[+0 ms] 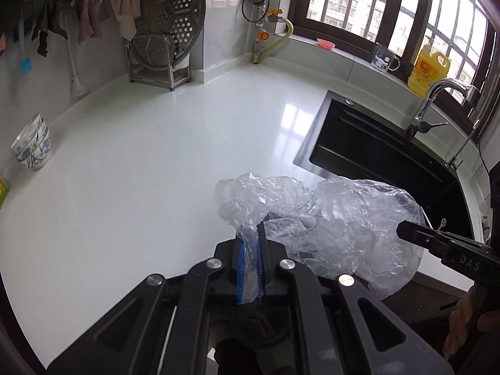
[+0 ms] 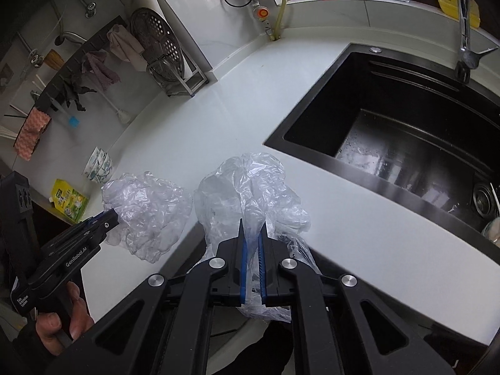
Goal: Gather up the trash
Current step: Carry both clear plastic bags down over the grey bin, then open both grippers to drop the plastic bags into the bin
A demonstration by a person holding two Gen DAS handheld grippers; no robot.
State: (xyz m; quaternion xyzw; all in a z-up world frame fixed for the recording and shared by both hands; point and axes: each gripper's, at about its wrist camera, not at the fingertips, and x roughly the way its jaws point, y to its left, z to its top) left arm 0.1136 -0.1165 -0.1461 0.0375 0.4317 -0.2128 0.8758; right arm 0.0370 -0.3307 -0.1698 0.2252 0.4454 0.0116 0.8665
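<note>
**A:** Two wads of clear plastic wrap, one per gripper. The left gripper [image 1: 250, 247] has its fingers pinched on a twisted tail of the left wad [image 1: 247, 197], and the right gripper [image 2: 253, 237] is clamped the same way on the right wad [image 2: 250, 187]. Both hang over the counter's [image 1: 140, 172] front edge, with the sink [image 2: 406, 118] at about 2 o'clock in the right wrist view.

**B:** I'd guess the step is carrying them off to a bin, which I can't see anywhere. Keep the squeeze firm, since that film is thin, slick and crinkly, so it could slide out of the pads. It's puffy and almost weightless, so move steadily. Watch the trailing bits below the jaws so they don't snag.

**A:** The glossy white counter won't catch anything, at least.
</note>
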